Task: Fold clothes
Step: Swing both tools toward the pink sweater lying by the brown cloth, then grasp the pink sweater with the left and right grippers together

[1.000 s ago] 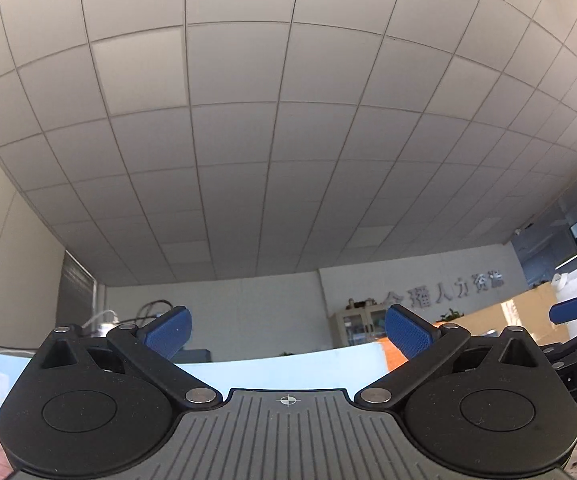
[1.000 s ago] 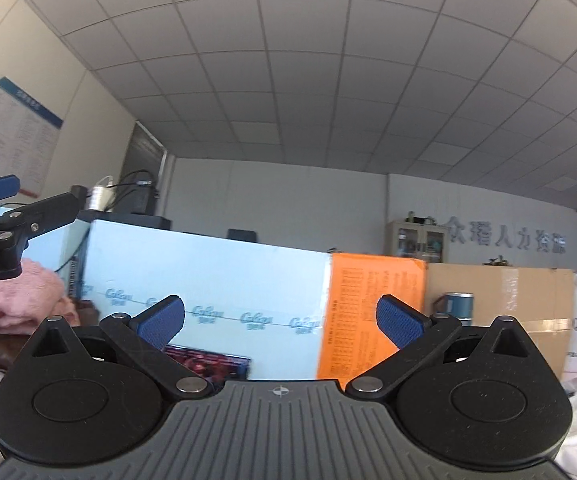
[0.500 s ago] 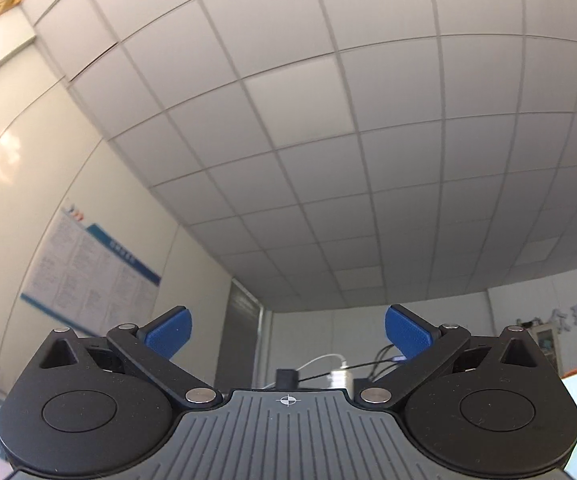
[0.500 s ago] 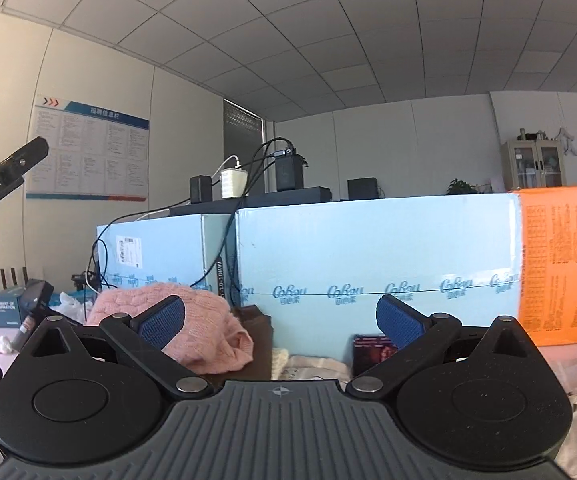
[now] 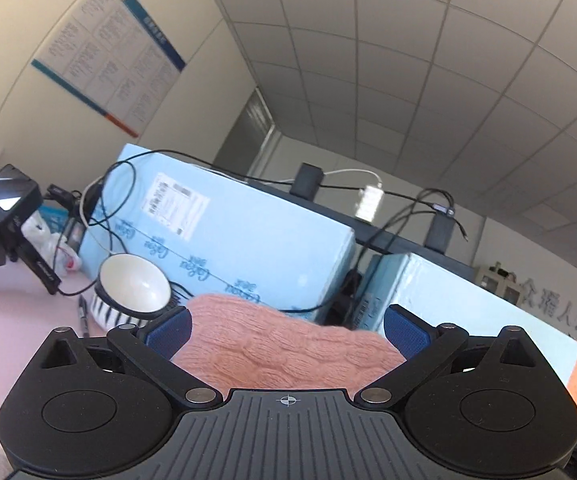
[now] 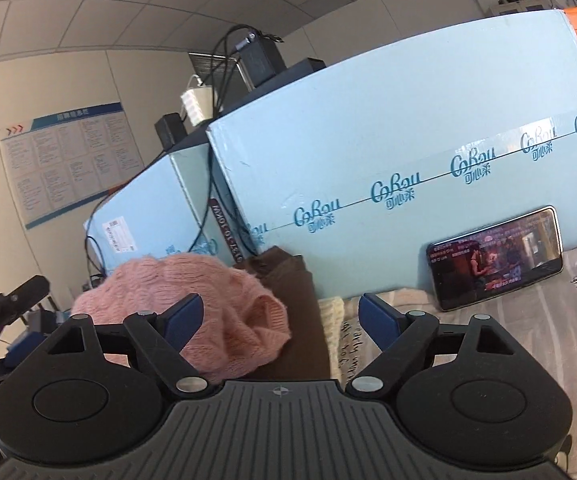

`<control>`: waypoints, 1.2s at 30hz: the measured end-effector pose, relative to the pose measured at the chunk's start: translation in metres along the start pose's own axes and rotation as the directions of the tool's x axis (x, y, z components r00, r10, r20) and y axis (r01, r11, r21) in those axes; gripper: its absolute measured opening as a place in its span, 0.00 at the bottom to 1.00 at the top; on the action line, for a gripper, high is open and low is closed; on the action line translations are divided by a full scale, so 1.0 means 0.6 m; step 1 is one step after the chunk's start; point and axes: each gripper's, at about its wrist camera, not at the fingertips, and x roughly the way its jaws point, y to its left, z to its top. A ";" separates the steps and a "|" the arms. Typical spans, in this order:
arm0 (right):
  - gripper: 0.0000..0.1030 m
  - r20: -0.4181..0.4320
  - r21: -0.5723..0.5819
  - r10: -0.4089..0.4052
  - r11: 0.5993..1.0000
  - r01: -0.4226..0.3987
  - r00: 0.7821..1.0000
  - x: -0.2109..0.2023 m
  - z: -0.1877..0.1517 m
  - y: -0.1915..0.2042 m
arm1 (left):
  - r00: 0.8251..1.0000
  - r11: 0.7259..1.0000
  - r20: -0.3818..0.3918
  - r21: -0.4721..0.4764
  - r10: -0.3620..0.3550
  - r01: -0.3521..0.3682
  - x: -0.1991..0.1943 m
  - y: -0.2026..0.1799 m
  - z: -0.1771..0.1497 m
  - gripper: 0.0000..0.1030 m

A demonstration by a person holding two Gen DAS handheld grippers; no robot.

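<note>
Both grippers have tipped down from the ceiling toward the pile of clothes in front of the light blue boxes. A second ago the left wrist view held almost nothing but ceiling tiles; now the pink knitted sweater fills the space ahead of the left gripper, whose blue fingers stand wide apart with the knit lying between and beyond them, nothing clamped. To the left of the sweater a white bowl with a striped outside sits on the pink table, a pen beside it, cables trailing over the blue box behind.

The right gripper has swung lower too. Its fingers are likewise spread and hold nothing. The pink sweater now lies bunched just ahead of its left finger, resting against a brown garment that stands in front of the blue box. Right of that, a cream knit edge shows, then a printed grey cloth, and a phone playing video leans against the box.
</note>
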 end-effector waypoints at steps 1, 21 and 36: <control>0.82 0.001 0.000 -0.016 1.000 0.016 1.000 0.011 0.000 -0.004 | 0.999 0.997 -0.017 0.064 -0.042 0.043 0.003 -0.015 -0.003 1.00; 0.85 -0.178 -0.130 0.112 0.982 -0.136 0.978 0.147 -0.025 0.073 | 0.979 0.970 -0.115 0.198 0.166 -0.142 0.032 -0.009 -0.046 0.20; 0.15 -0.060 -0.092 0.347 0.932 -0.352 0.936 0.035 -0.020 0.116 | 0.991 0.969 0.131 0.247 -0.035 0.001 -0.051 -0.087 -0.009 0.11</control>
